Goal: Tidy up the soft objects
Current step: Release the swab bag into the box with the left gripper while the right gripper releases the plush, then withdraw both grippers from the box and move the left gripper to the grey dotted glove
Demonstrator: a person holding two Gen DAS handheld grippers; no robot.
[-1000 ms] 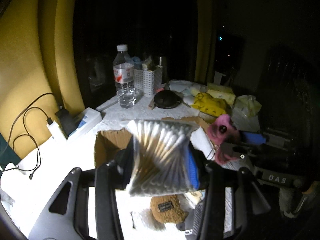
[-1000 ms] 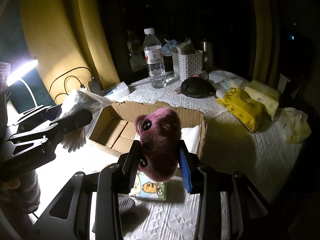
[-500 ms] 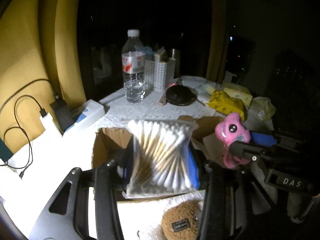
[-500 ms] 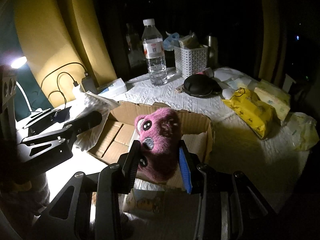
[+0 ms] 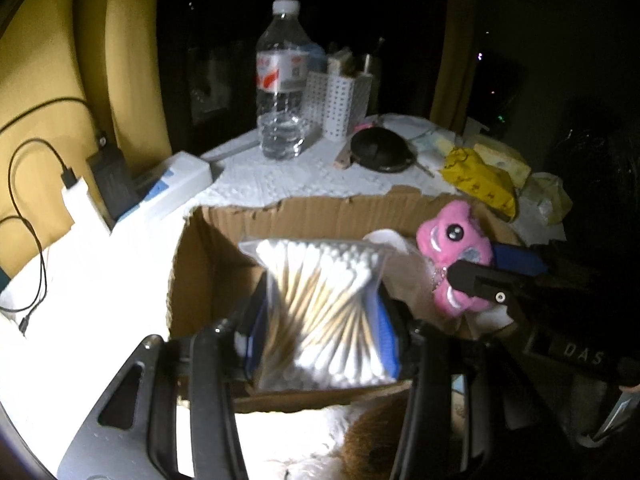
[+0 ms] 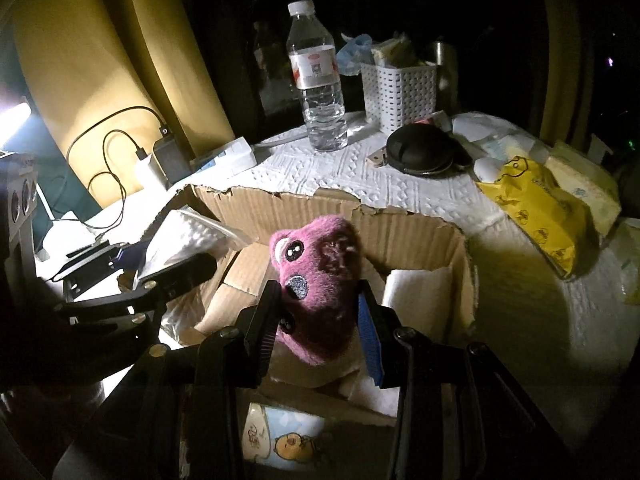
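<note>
Left: the left gripper (image 5: 322, 320) has its jaws closed on a clear plastic bag of white-tipped cotton swabs (image 5: 320, 308), the blue pads pressing the bag's lower half from either side. The bag stands upright between the jaws, its long axis vertical, the swab sticks fanned within and its sealed top edge uppermost. It hangs over the open interior of the torn brown cardboard box (image 5: 280, 216) on the white-covered bench (image 5: 280, 184).

Right: the right gripper (image 6: 320, 320) has its jaws closed on a pink plush toy with black bead eyes (image 6: 320, 280), gripped around its lower body. The toy's long axis runs upward and away from the jaws, head uppermost, face turned toward the camera and slightly left. It sits above the right half of the box, just beside a white folded pad (image 6: 416, 296) lying inside against the right wall.
</note>
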